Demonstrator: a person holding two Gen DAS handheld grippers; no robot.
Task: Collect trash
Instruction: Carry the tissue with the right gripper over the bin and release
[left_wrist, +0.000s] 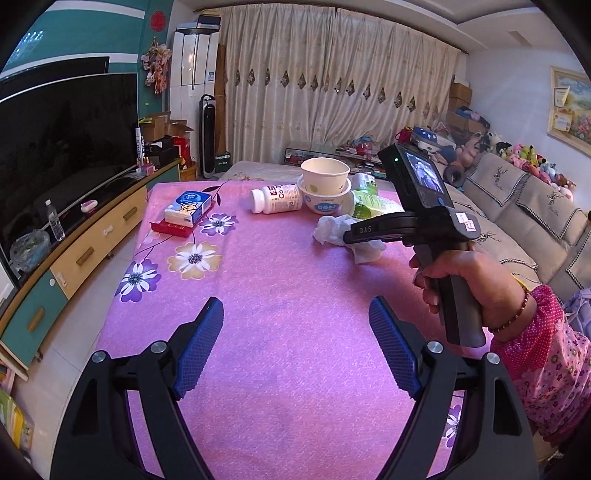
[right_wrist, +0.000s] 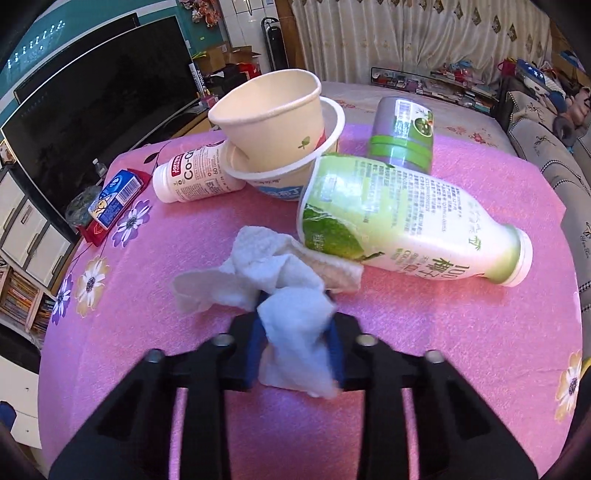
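A crumpled white tissue (right_wrist: 273, 280) lies on the pink tablecloth (right_wrist: 443, 332). My right gripper (right_wrist: 297, 317) is shut on the tissue's near end; it also shows in the left wrist view (left_wrist: 349, 236) at the tissue (left_wrist: 332, 227). Behind it lie a green-and-white bottle (right_wrist: 406, 218) on its side, a paper cup (right_wrist: 273, 118) tilted inside a white bowl (right_wrist: 280, 181), a white pill bottle (right_wrist: 195, 177) on its side and a green-banded can (right_wrist: 402, 136). My left gripper (left_wrist: 295, 310) is open and empty over the near part of the table.
A blue tissue box (left_wrist: 188, 206) sits on a red tray (left_wrist: 173, 227) at the table's far left. A TV (left_wrist: 62, 140) on a low cabinet (left_wrist: 85, 251) stands left. A sofa (left_wrist: 524, 210) with plush toys runs along the right. Curtains hang behind.
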